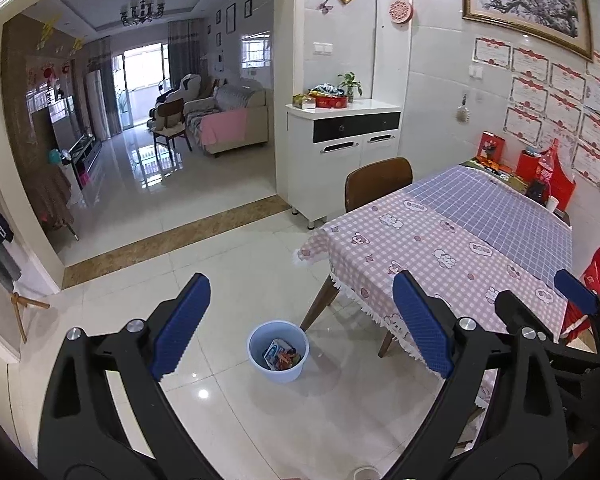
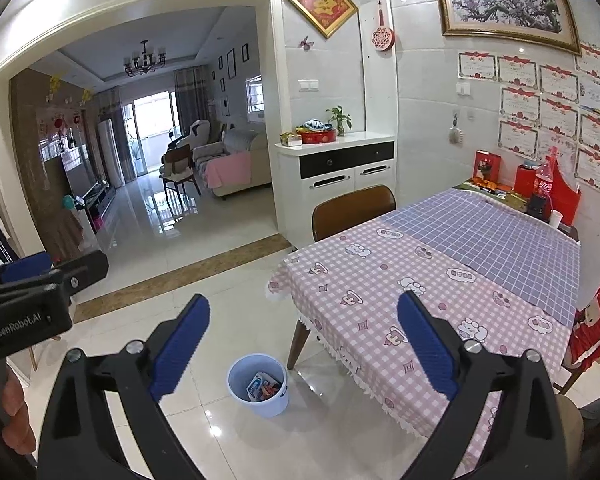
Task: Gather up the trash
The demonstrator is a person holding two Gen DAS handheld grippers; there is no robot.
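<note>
A light blue bin [image 1: 278, 351] stands on the white tiled floor by the table's near corner; it also shows in the right wrist view [image 2: 259, 385]. Wrappers [image 1: 281, 355] lie inside it, also seen from the right wrist [image 2: 263, 388]. My left gripper [image 1: 300, 324] is open and empty, held high above the bin. My right gripper [image 2: 302, 344] is open and empty, also above the floor and bin. The right gripper shows at the right edge of the left wrist view [image 1: 576, 292], and the left gripper's body at the left of the right wrist view [image 2: 36, 300].
A table with a pink and purple checked cloth [image 1: 460, 240] stands to the right, with a brown chair [image 1: 378, 180] behind it and red items and a cola bottle [image 1: 546, 168] at its far end. A white cabinet [image 1: 340, 152] stands against the wall. A red chair [image 2: 596, 320] is at right.
</note>
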